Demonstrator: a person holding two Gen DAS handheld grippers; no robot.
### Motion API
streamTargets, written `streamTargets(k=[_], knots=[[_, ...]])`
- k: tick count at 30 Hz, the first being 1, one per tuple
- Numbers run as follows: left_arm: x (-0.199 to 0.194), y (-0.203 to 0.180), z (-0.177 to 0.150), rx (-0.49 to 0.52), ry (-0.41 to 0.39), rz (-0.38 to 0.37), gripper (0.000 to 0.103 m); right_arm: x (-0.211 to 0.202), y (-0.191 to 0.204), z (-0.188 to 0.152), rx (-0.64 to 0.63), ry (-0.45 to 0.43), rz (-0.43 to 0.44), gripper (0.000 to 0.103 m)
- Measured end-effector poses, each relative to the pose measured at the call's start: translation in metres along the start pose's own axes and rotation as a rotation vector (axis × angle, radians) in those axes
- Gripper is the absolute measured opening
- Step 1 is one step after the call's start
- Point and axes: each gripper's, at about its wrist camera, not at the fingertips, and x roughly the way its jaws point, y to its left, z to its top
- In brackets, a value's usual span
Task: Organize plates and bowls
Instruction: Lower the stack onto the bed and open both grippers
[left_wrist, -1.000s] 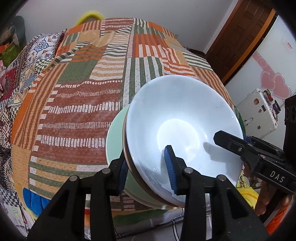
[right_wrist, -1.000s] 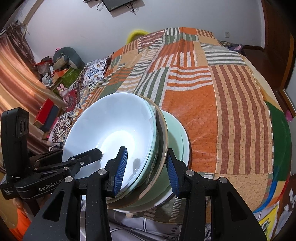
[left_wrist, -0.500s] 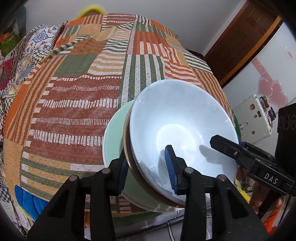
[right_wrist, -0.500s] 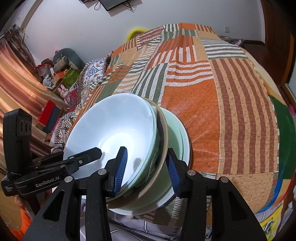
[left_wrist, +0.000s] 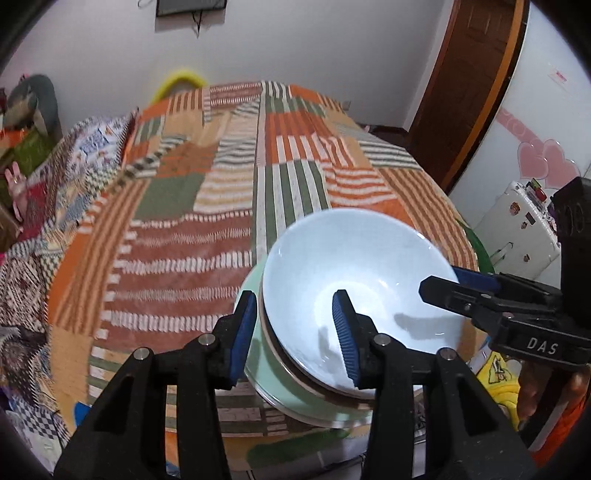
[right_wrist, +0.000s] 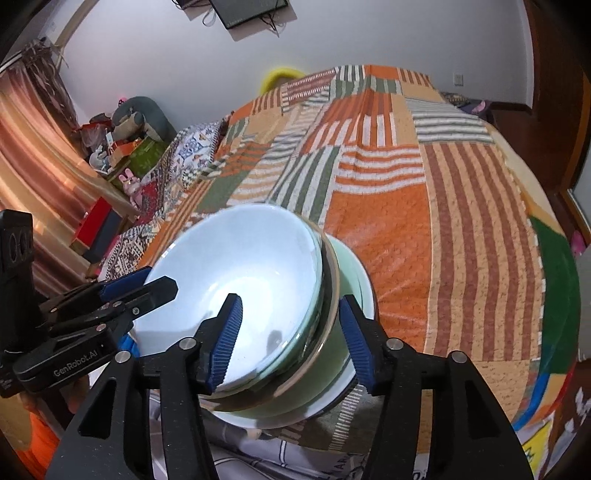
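Observation:
A white bowl (left_wrist: 351, 273) (right_wrist: 240, 273) tops a stack with a brown-rimmed dish (right_wrist: 330, 284) and a pale green plate (left_wrist: 253, 295) (right_wrist: 351, 273) under it. The stack sits on the quilted bed near its front edge. My left gripper (left_wrist: 293, 328) straddles the stack's left rim, one pad inside the bowl. Its jaws are opening, and a thin gap shows at the outer pad. My right gripper (right_wrist: 290, 334) (left_wrist: 450, 282) straddles the opposite rim. Its jaws are also opening and stand clear of the dishes.
A patchwork quilt (left_wrist: 177, 229) (right_wrist: 461, 229) covers the whole bed. Boxes and toys (right_wrist: 125, 162) crowd a ledge at the far left. A wooden door (left_wrist: 476, 74) and a small white fridge (left_wrist: 517, 229) stand to the right. A hand (left_wrist: 532, 391) holds the right gripper.
Both grippers' jaws have widened around the stack's rim, the right one more. The left wrist view has tipped upward, showing more wall. The stack has stayed in place.

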Motion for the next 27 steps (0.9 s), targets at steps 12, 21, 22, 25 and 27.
streamTargets(k=[12,21,22,25,27], knots=[[-0.045,-0.002,0.014,-0.013,-0.131,0.001,0.043,-0.041,0.020,0.014,-0.077,-0.132,-0.010,0.056],[-0.107,-0.012,0.025,0.011,-0.337,-0.001,0.055,-0.087,0.043,0.023,-0.154,-0.302,-0.015,0.063],[-0.113,-0.013,0.026,0.011,-0.356,-0.005,0.056,-0.090,0.045,0.024,-0.160,-0.315,-0.014,0.063],[-0.129,-0.014,0.027,0.013,-0.407,-0.002,0.059,-0.103,0.051,0.026,-0.179,-0.362,-0.016,0.063],[-0.140,-0.015,0.027,0.018,-0.447,0.004,0.061,-0.112,0.054,0.026,-0.188,-0.394,-0.014,0.065]])
